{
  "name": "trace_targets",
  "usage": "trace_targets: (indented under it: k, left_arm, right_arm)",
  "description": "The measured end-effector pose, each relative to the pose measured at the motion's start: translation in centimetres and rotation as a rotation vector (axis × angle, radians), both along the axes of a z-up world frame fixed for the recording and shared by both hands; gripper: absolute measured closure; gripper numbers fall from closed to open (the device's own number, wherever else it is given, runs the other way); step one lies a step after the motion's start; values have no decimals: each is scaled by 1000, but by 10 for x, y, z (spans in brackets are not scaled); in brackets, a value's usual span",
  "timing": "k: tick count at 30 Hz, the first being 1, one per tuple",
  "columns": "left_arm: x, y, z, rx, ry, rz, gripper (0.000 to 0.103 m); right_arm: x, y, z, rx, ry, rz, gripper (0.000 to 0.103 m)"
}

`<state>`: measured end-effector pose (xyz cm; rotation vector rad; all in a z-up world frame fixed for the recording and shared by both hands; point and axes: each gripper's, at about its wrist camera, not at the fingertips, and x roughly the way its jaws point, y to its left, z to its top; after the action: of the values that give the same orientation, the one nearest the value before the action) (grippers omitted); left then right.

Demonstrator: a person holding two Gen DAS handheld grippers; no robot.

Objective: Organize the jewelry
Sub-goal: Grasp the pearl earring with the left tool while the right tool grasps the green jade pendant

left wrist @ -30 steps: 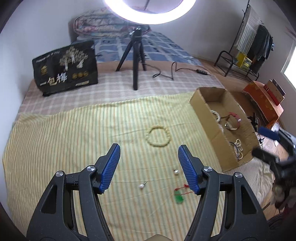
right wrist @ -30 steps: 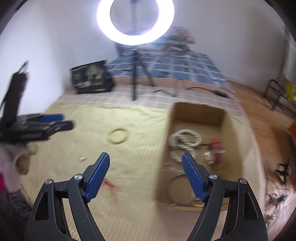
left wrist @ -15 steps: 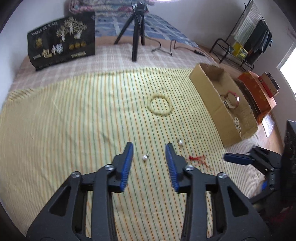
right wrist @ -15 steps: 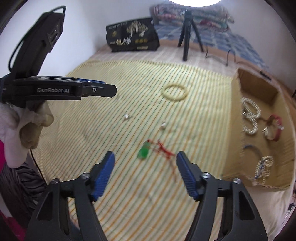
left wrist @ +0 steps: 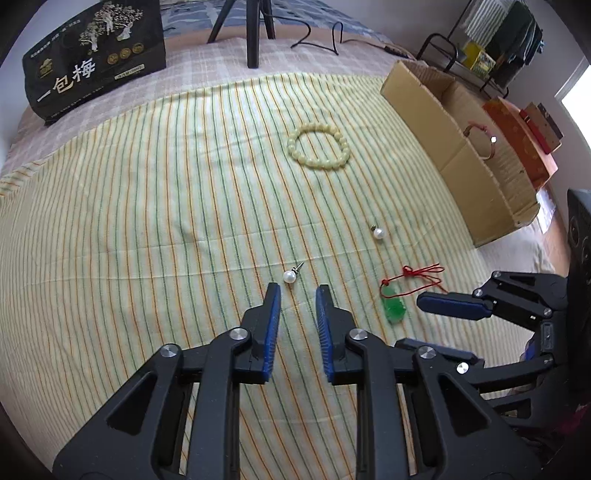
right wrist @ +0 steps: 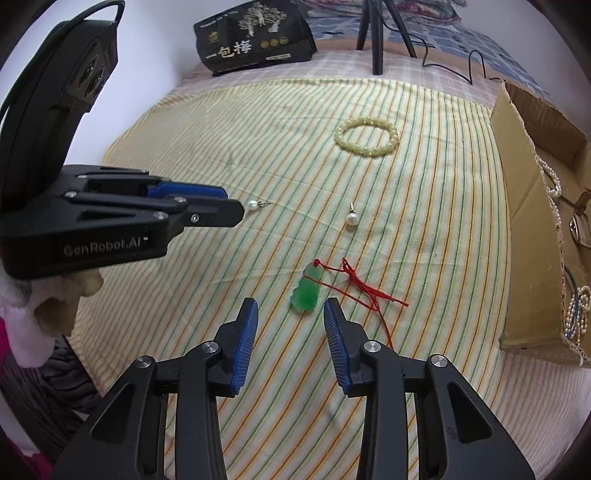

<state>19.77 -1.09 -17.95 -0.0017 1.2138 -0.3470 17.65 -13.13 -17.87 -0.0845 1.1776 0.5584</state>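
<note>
A pearl stud earring (left wrist: pixel 289 276) lies on the striped cloth just beyond the tips of my left gripper (left wrist: pixel 297 291), whose jaws are closing with nothing between them. In the right wrist view the same earring (right wrist: pixel 252 205) sits at the left gripper's (right wrist: pixel 232 212) tip. A green pendant (right wrist: pixel 304 295) on a red cord (right wrist: pixel 365 290) lies just ahead of my right gripper (right wrist: pixel 291 306). Its jaws are also closing, apart from the pendant. A second pearl earring (right wrist: pixel 351 219) and a pale bead bracelet (right wrist: pixel 366 136) lie farther out.
A cardboard box (right wrist: pixel 524 206) with several pieces of jewelry stands at the right edge of the cloth. A black bag (right wrist: pixel 255 37) and a tripod (left wrist: pixel 255 33) stand at the far side. A person's gloved hand (right wrist: pixel 55 306) holds the left gripper.
Both grippers have come down close to the cloth and their jaws have narrowed. The right one swung from the box toward the green pendant; the left closed in on the pearl earring.
</note>
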Motion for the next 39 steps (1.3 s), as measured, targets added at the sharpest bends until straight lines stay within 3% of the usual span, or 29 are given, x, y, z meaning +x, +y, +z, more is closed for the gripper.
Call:
trace_targets:
  k: [19,24,30,39]
  left_arm:
    - [11,-14,-18,79,-5,-41,86]
    - [11,-15,-20,81,-5,-39,96]
    - [10,-15,-20,90,-12,-39,97]
    - [9,-8,-5,64,-42,0,97]
  right_arm:
    - [11,5,-9,-21,8,-3,69]
    - [12,11,-13,-43,0,4,70]
    - [13,10,-15,-74,-15,7,87]
    - [13,3,-5,-31,-13,-3,88]
